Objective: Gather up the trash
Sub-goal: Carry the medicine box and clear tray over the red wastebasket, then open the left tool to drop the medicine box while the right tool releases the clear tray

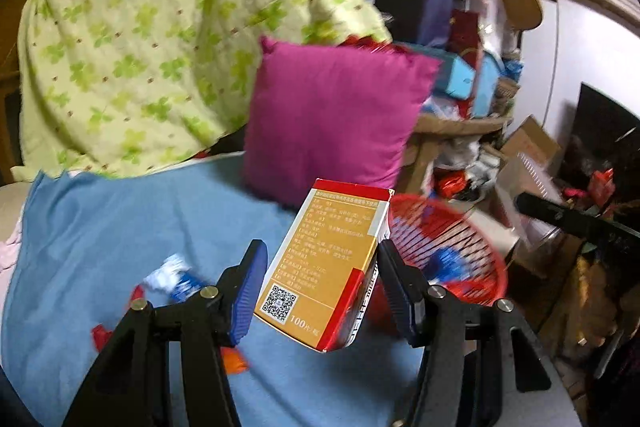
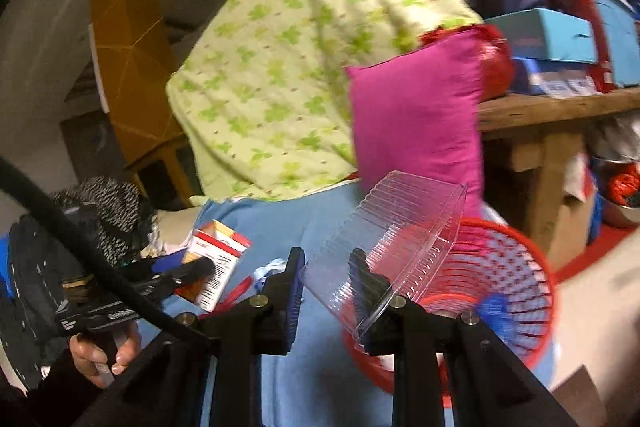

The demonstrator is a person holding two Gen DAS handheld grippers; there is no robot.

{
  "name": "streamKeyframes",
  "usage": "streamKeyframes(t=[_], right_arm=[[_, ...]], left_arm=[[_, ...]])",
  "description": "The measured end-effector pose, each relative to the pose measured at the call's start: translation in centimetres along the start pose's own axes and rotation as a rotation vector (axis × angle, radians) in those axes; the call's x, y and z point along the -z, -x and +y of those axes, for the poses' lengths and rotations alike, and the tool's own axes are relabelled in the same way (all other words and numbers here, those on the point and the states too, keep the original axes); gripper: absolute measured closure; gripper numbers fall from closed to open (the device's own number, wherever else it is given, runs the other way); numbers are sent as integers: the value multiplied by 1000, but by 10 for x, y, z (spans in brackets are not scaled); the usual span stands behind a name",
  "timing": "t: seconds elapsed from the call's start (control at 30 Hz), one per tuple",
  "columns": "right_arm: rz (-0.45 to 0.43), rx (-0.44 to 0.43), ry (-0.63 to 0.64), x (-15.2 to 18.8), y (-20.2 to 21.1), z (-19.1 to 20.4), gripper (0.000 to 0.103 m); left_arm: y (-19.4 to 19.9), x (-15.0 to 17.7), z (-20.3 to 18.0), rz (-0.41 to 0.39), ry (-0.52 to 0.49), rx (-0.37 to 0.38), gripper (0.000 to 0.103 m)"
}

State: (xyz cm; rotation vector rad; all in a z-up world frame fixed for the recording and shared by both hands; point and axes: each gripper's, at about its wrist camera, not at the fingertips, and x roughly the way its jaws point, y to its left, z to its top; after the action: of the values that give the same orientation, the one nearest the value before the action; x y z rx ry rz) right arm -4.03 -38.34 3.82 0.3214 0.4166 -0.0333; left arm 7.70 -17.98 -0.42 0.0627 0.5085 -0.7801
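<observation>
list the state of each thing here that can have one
left gripper: shut on the box
medicine box: closed, tilted, held off the blue sheet
right gripper: shut on the container
clear plastic container: empty, tilted, held above the basket's near rim
red basket: upright, a blue wrapper inside
pink cushion: propped upright
wrappers: loose on the sheet

Left gripper [image 1: 322, 279] and right gripper [image 2: 326, 287] both clamped – a hand [image 2: 102, 355] grips the left
</observation>
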Motion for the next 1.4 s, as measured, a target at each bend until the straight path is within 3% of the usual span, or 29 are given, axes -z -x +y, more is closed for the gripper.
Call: streamKeyframes(t=[0.23,0.63,1.03,1.4], right_arm=[[21,57,-89,-16,20,-35,79],[43,97,-225,4,21,-86,79],[-29,71,-243,6,34,-79,79],[-78,18,-219,6,37,-62,79]], left_arm=[[-7,-22,-49,7,-32,-24,44],[-48,-20,-88,79,-63,-38,44],[-30,-21,-111,13,-159,-125,44],[-25,-23,-111,0,-162,-128,44]])
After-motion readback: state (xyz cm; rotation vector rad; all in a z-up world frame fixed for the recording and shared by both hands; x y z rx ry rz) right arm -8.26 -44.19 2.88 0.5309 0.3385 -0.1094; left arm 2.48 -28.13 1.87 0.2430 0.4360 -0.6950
